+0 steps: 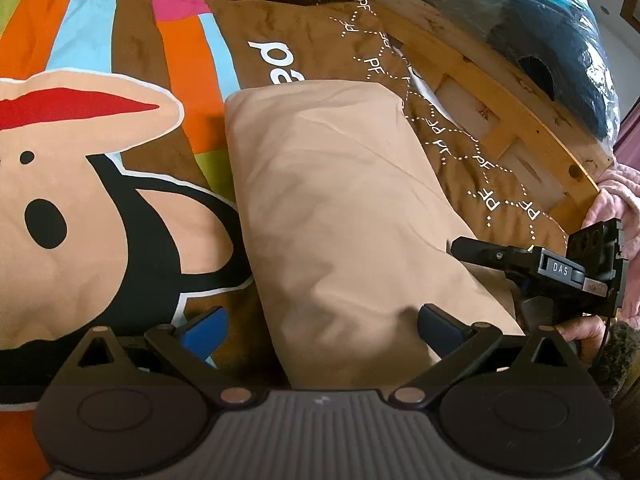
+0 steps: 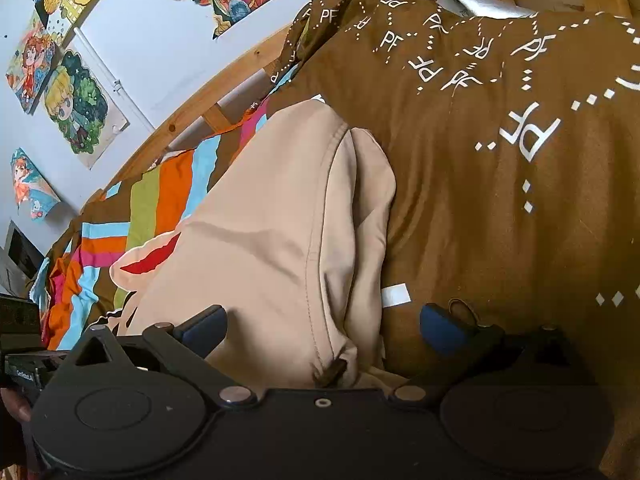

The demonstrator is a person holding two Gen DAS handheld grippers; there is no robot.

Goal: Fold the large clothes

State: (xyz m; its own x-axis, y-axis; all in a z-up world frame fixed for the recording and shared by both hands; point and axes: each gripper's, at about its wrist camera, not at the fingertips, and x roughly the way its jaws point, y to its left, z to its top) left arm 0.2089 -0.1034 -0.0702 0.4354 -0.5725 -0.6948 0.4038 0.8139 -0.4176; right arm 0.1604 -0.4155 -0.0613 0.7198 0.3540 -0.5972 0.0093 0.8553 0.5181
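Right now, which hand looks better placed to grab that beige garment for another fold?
Probably the right hand-held gripper: open, it straddles the beige garment's stitched edge. The left hand-held gripper, also open, faces only a smooth stretch of the garment with no seam or hem between its fingers.

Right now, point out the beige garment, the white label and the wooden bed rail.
beige garment [image 2: 260,248]: right wrist view, its flat folded face.
white label [image 2: 396,295]: right wrist view, its middle.
wooden bed rail [image 1: 500,92]: left wrist view, its top edge.
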